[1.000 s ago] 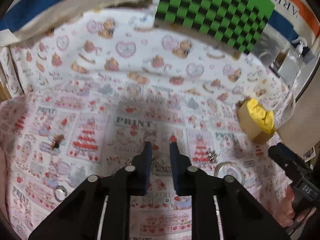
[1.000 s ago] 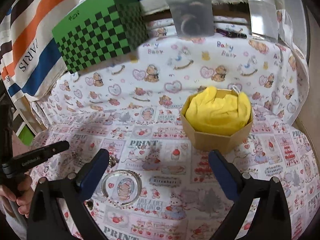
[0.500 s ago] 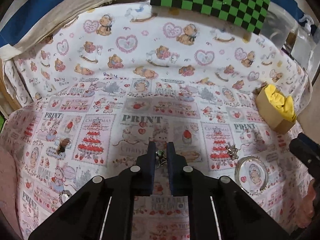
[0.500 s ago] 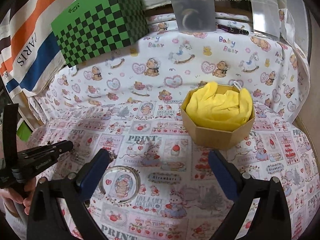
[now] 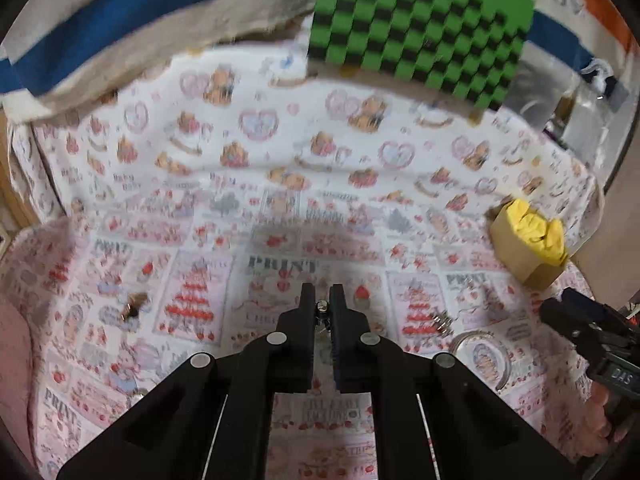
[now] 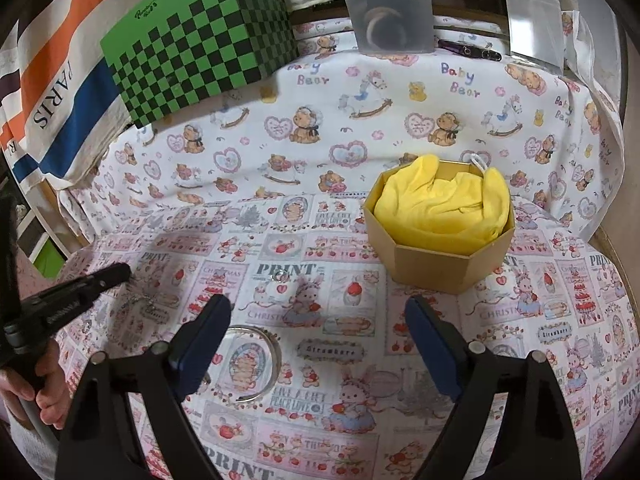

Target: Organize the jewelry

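Cloth [image 6: 400,100] with teddy-bear print covers the surface; left hand-held gripper [image 5: 322,300] pinches small jewelry [image 5: 322,306], right hand-held gripper [image 6: 318,312] gapes.

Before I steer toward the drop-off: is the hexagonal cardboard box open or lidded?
Open. The cardboard box has no lid on it; crumpled yellow cloth fills its top, seen from both wrist views.

Home setting: nursery-print cloth [image 6: 360,128] over surface, striped PARIS tote [image 6: 52,96], checkered box [image 6: 200,48].
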Motion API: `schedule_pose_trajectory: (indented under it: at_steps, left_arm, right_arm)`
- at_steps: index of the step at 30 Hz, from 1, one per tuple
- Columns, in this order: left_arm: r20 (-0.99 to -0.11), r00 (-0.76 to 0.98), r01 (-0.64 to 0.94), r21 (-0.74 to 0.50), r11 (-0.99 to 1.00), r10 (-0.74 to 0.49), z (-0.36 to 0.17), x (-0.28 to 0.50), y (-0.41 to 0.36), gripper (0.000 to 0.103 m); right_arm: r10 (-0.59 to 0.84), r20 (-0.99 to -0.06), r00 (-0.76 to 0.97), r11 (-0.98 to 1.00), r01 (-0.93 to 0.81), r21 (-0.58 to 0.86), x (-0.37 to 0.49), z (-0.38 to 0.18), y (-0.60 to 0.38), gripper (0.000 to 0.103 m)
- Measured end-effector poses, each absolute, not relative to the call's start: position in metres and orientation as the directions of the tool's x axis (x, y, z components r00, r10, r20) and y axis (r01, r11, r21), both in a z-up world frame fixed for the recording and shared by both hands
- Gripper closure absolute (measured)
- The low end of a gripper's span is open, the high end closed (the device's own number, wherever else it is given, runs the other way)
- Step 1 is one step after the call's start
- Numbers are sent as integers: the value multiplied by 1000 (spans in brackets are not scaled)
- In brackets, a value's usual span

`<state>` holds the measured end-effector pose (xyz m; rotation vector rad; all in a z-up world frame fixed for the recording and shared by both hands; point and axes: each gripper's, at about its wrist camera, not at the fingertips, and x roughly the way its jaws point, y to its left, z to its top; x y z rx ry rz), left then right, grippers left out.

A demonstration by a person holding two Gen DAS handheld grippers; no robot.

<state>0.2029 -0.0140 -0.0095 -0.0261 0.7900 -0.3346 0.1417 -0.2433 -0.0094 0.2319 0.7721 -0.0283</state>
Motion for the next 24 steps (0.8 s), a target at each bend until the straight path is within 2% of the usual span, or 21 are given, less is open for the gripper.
schedule_pose_trajectory:
  at_steps: [3,7,8,11,14,17,24]
  left_arm:
    - [-645,704,315,-89,945,-296,-1,194,-19,97]
    - [-551,790,360,59,931,-271,9,175,-31,97]
    - [-520,802,385,72,920,-295,13,167,-33,97]
    - [-468,767,498,2,867,-439,26,153,-32,97]
    - [-589,724,428,-24,904,-359,14,175,-36,97]
    - [-703,626,381,-103,919,-338,-11,201,-32,97]
    - [-753,603,291,-99,952,-263,-24,216,-22,97]
  right_arm:
    - [58,-690,721,975,108,195,141,-9,-243,15]
    - [62,-683,728,976,99,193,139,-7,-242,15]
    - [62,-681,730,977,96,192,138,-6,-242,15]
    - [64,-675,735,978,88,190,136,-4,-241,15]
    - [58,-674,736,978,93,185,136,-4,-241,15]
    - [55,-684,727,976,105,190,138,-6,-244,15]
    - [57,-693,719,977,101,185,138,-8,-242,15]
